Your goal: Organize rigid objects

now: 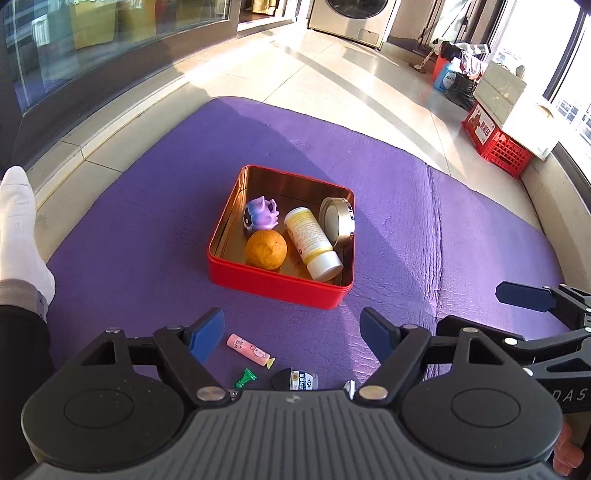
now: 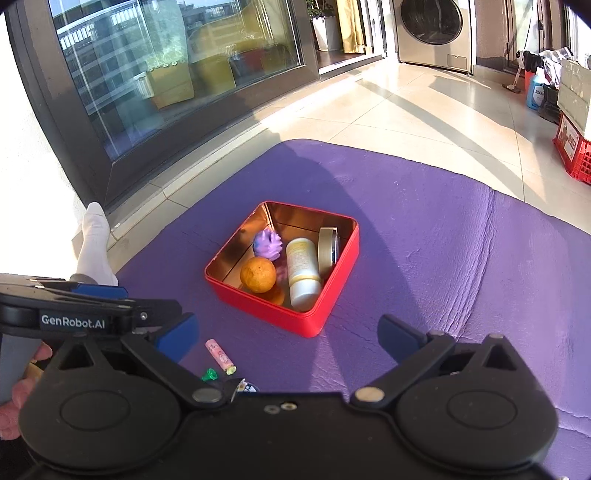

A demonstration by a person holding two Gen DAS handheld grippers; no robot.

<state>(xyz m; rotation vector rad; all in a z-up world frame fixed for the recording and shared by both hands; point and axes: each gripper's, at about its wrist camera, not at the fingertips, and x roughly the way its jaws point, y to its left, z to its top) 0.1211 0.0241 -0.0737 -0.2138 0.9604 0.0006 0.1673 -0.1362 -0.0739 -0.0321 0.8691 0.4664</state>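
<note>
A red square tin (image 1: 273, 290) sits open on the purple mat (image 1: 461, 240). Inside it lie a purple toy (image 1: 262, 216), an orange (image 1: 266, 250), a white bottle with a yellow label (image 1: 310, 240) and a round gold tin (image 1: 338, 221) leaning on the right wall. My left gripper (image 1: 293, 330) hovers open in front of the tin, empty. Below it on the mat lie a pink tube (image 1: 248, 349), a small green piece (image 1: 245, 378) and a black round item (image 1: 295, 380). My right gripper (image 2: 288, 332) is wide open and empty, just short of the tin (image 2: 266, 314).
A foot in a white sock (image 1: 22, 236) rests at the mat's left edge. Glass sliding doors (image 2: 166, 74) run along the left. A red crate (image 1: 495, 144), bags and a washing machine (image 1: 351, 18) stand far off on the tiled floor.
</note>
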